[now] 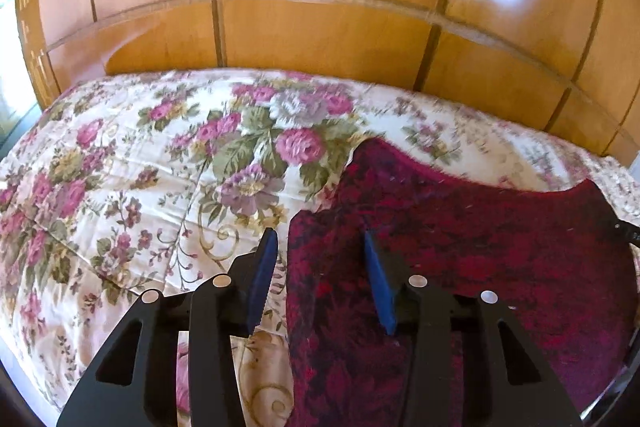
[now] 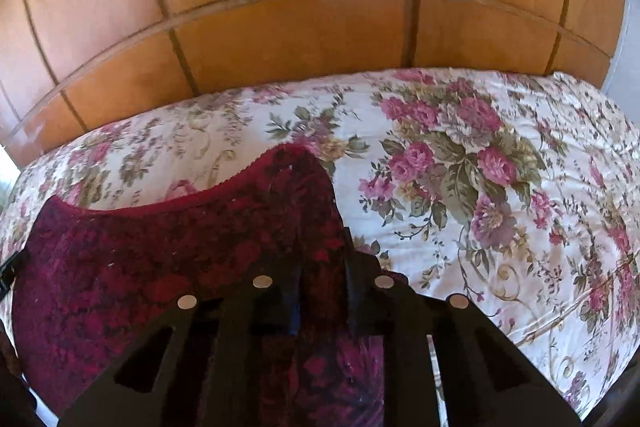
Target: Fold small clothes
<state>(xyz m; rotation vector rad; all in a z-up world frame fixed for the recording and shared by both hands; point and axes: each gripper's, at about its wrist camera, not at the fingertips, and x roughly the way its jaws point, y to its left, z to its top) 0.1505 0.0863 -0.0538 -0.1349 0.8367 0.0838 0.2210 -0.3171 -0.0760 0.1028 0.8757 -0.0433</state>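
Note:
A dark red velvety garment (image 1: 460,255) lies on the floral bedspread (image 1: 120,167). In the left wrist view my left gripper (image 1: 320,239) is open, its blue-padded fingers (image 1: 262,275) straddling the garment's left edge, just above the cloth. In the right wrist view the garment (image 2: 160,259) drapes up over my right gripper (image 2: 322,247), whose jaws are close together with the garment's right edge between them. The right fingertips are hidden by the cloth.
A wooden panelled headboard (image 1: 320,39) rises behind the bed and also shows in the right wrist view (image 2: 300,27). The floral bedspread (image 2: 500,187) stretches to the right of the garment. A black part of the other gripper (image 1: 626,229) shows at the garment's right edge.

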